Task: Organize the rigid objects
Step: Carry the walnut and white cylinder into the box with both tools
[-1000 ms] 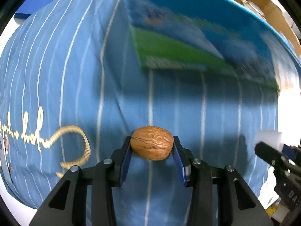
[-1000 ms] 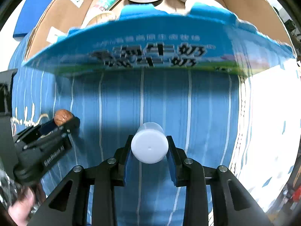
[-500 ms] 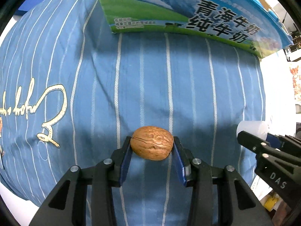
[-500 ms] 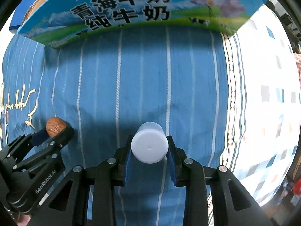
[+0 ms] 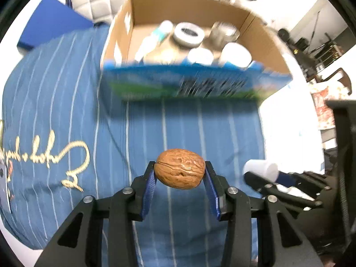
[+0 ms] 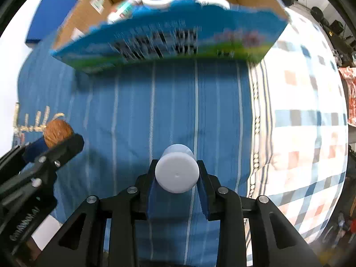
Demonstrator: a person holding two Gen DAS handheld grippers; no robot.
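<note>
My left gripper (image 5: 179,171) is shut on a brown walnut (image 5: 179,168), held above the blue striped cloth (image 5: 66,102). My right gripper (image 6: 176,173) is shut on a small white capped bottle (image 6: 176,172), cap toward the camera. Ahead of both stands an open cardboard box (image 5: 262,35) with a blue and green printed front (image 6: 169,37). Inside it lie several items: a tube (image 5: 153,39), a round white lid (image 5: 189,33), a metal cup (image 5: 224,32) and white cups (image 5: 235,54). The right gripper's white bottle (image 5: 261,169) shows at the right of the left wrist view. The walnut (image 6: 58,132) shows at the left of the right wrist view.
A checked cloth (image 6: 307,122) covers the surface to the right of the striped one. A flat blue object (image 5: 55,26) lies at the far left beside the box. Gold script (image 5: 49,158) is stitched on the striped cloth at the left. Dark gear (image 6: 322,15) crowds the far right background.
Both grippers have risen and pulled back from the box, so its open top and contents now show. The walnut and the white bottle stay gripped.
</note>
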